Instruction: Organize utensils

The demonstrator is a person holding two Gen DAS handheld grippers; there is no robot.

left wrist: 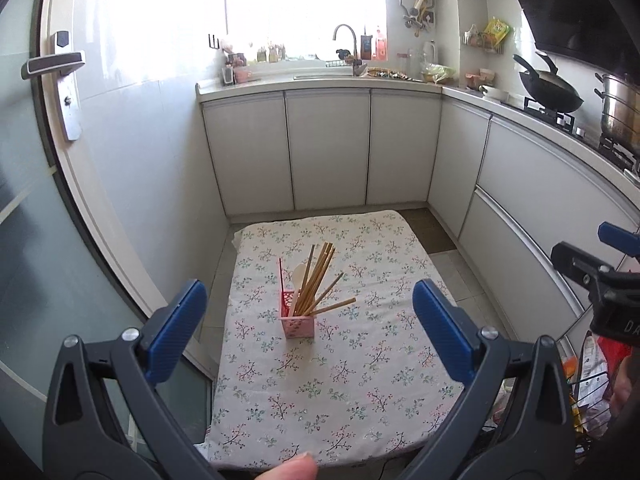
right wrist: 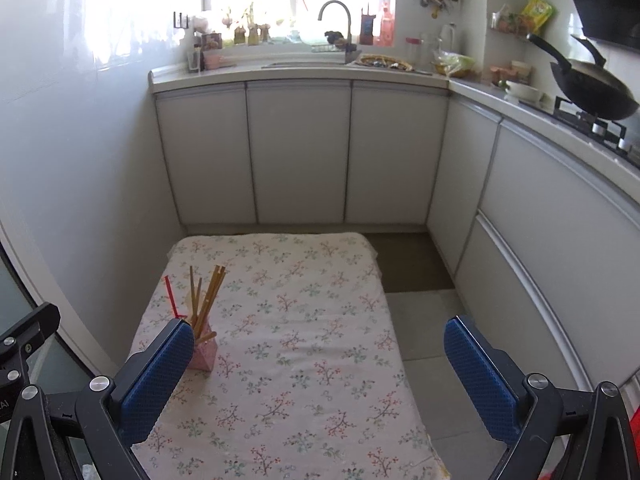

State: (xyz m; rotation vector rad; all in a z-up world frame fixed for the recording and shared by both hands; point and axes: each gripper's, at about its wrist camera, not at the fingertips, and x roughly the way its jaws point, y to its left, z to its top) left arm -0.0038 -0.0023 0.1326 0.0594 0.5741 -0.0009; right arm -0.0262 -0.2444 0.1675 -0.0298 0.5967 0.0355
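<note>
You are standing in a small home kitchen. White cabinets (right wrist: 298, 152) run along the far wall and turn the corner to your right under a pale countertop (right wrist: 240, 72). A curved faucet (right wrist: 335, 20) rises over the sink below a bright window (left wrist: 304, 4), whose sill is crowded with bottles and jars. On the right, a black wok (left wrist: 550, 90) and a steel pot (left wrist: 620, 114) sit on a gas stove under a dark range hood (left wrist: 580, 4). A low table wears a floral cloth (right wrist: 320, 320).
</note>
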